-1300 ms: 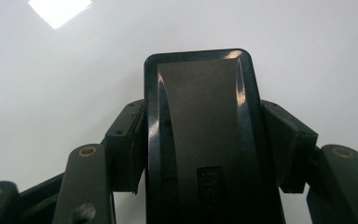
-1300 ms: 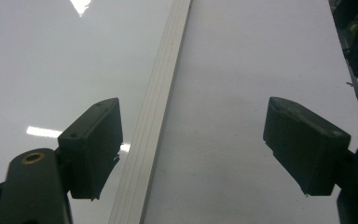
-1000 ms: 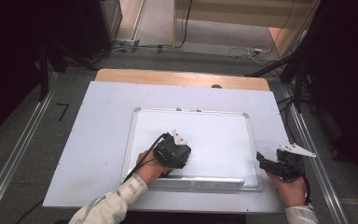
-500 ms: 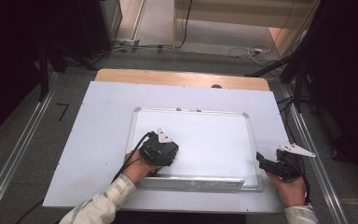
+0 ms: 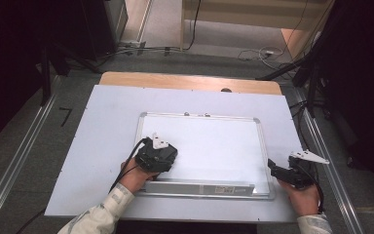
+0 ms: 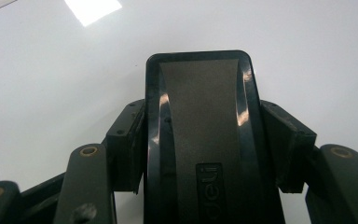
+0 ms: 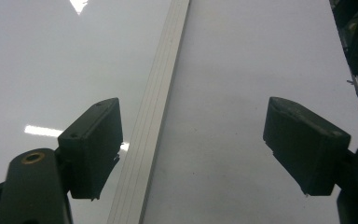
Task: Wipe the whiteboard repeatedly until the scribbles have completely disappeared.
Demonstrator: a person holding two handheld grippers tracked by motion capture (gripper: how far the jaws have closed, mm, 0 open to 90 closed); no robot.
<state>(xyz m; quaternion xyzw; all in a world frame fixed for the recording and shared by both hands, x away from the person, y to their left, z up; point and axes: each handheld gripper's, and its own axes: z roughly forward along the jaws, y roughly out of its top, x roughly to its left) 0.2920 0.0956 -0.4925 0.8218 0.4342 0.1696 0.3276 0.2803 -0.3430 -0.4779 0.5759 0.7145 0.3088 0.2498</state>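
"deli" on the black eraser (image 6: pixel 200 140)

White rectangular whiteboard with metal frame (image 5: pixel 214 146): flat on the pale rectangular surface (image 5: pixel 102 126), toward its near edge. Black plastic board eraser (image 6: pixel 200 135): on the whiteboard's near-left part, between the left hand-held gripper's (image 5: pixel 157 155) jaws. Right hand-held gripper (image 5: pixel 285 171): at the whiteboard's near-right edge, straddling its frame.

Dim room around a white-topped table, seen from above.
Grey floor (image 5: pixel 214 39) with trailing cables (image 5: pixel 253 51); metal rails (image 5: pixel 9 175) flank the table (image 5: pixel 102 126); a wooden edge strip (image 5: pixel 190 82) borders its far side; dark stands at both sides.
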